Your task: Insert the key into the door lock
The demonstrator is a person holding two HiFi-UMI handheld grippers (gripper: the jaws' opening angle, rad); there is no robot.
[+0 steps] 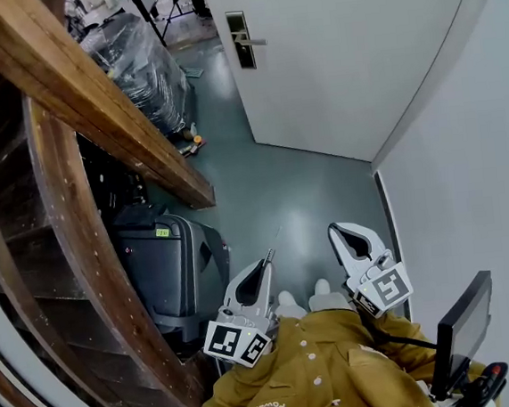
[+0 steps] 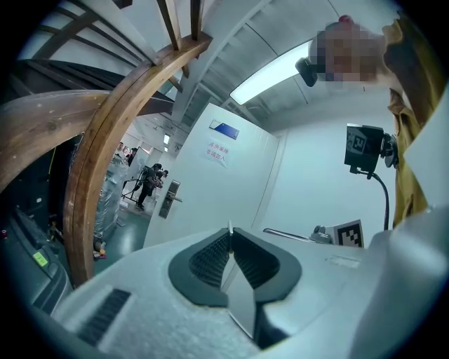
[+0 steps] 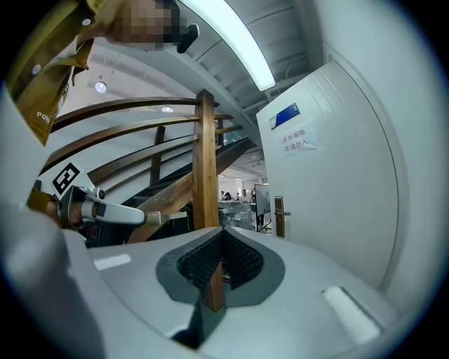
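Note:
The white door [image 1: 348,55] stands ahead, with a dark lock plate and lever handle [image 1: 241,40] near its left edge. The same lock plate [image 2: 170,198] shows far off in the left gripper view, and the lock plate [image 3: 279,214] also appears in the right gripper view. My left gripper [image 1: 267,261] is held level in front of my body, shut on a thin silver key [image 1: 269,255]; the key's tip [image 2: 230,228] pokes out past the closed pads. My right gripper [image 1: 336,229] is beside it on the right, shut with nothing between its pads [image 3: 235,256]. Both are well short of the door.
A curved wooden stair stringer and rail [image 1: 93,106] run along the left. A dark suitcase [image 1: 167,269] stands under it, and plastic-wrapped goods [image 1: 137,57] lie farther back. A grey wall [image 1: 467,178] closes the right side. A small monitor [image 1: 463,326] is at lower right. People stand beyond the door opening [image 2: 149,184].

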